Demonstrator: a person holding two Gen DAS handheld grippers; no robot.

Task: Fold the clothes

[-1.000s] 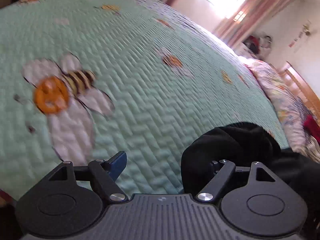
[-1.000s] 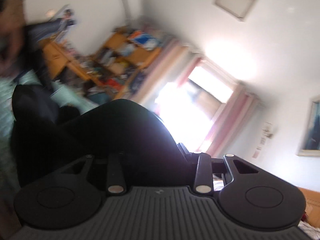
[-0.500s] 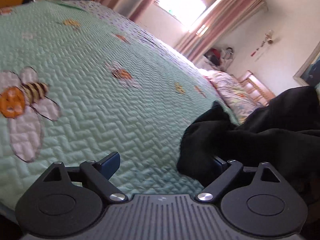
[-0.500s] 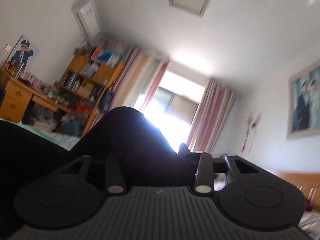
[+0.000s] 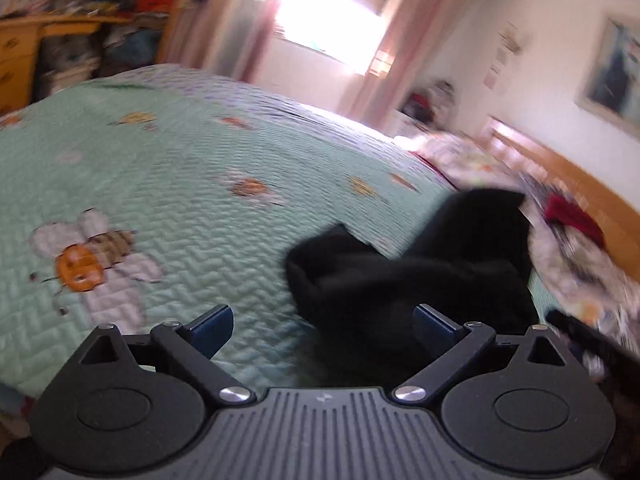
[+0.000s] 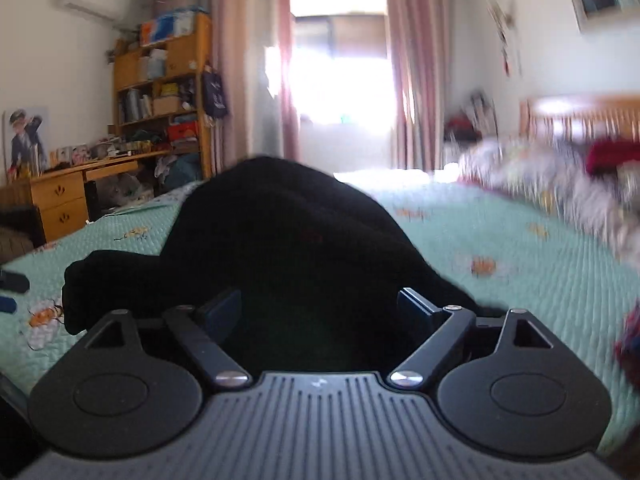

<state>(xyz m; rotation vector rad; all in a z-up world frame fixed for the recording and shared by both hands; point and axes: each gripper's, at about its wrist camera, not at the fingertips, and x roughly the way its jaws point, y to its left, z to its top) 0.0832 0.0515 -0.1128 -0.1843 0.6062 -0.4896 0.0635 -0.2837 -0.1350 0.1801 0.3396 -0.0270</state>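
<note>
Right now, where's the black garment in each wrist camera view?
Left wrist: black garment lies lower right on the green quilt, ahead of the right-hand finger.
Right wrist: black garment fills the centre, heaped ahead of the opening jaws.
Shared landmark: the bright window between pink curtains.

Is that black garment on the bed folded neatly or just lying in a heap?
In a heap. The black garment rises in a rumpled mound on the green quilt, one end sticking out sideways, with no flat layers or straight edges showing.
</note>
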